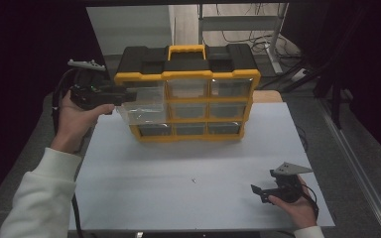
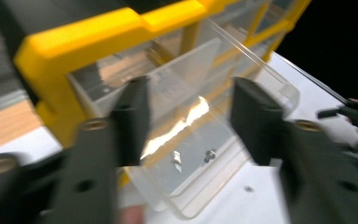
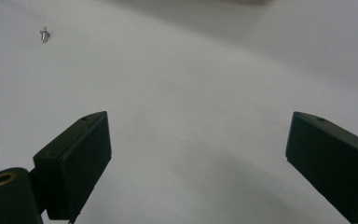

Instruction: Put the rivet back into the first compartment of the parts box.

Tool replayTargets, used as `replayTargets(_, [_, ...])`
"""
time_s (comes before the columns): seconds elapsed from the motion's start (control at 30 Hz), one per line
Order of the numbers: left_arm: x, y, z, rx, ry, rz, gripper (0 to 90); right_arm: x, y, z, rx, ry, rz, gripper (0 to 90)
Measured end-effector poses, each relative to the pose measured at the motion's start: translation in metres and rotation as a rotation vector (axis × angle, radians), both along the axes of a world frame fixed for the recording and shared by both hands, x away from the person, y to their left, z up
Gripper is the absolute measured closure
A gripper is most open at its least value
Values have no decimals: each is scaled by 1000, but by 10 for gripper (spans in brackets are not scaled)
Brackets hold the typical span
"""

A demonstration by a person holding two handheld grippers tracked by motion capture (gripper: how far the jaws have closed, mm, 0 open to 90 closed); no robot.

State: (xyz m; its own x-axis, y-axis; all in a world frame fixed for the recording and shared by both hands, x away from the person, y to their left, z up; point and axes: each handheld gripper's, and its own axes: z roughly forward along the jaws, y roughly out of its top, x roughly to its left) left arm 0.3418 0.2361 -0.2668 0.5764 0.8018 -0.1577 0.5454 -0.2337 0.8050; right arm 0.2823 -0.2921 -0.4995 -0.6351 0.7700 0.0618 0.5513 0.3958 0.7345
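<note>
presently: left gripper [image 2: 186, 121] parted, pads either side of a clear drawer [image 2: 191, 154] and not pressing on it, drawer pulled out of the left column of a yellow-and-black organizer [image 1: 188, 94], two small metal parts [image 2: 191, 157] lying inside. right gripper [image 3: 196, 158] spread wide, nothing between, low over the white table [image 1: 188, 163]. small screw [image 1: 193, 180] loose on table, well apart from both.

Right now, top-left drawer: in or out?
Out. The clear drawer juts from the organizer toward the left gripper, small parts inside.
</note>
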Motion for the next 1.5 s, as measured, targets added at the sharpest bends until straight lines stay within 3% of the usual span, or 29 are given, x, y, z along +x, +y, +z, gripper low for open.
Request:
replayTargets(0.03, [-1,1,0,-4,-3,8,363,0,0,0,0,-1,0,70])
replayTargets(0.13, [-6,6,-1,-11,-9,15,248,0,0,0,0,-1,1,70])
replayTargets(0.33, [-19,19,-7,-24,-20,12,152,0,0,0,-2,-3,0,70])
replayTargets(0.7, [-46,34,-42,-33,-16,13,149,-1,1,0,-9,-5,2,70])
replayTargets(0.87, [-58,38,-65,-35,-12,28,156,-1,0,1,-6,-5,-1,70])
replayTargets(1.1, [-70,42,-100,-47,25,35,164,-1,1,0,-8,-6,-1,70])
replayTargets(1.3, [-75,35,-129,-34,64,23,170,-1,2,-1,-11,-5,4,70])
replayTargets(1.5, [-77,13,-157,14,87,-3,176,-1,3,-1,-13,-2,5,70])
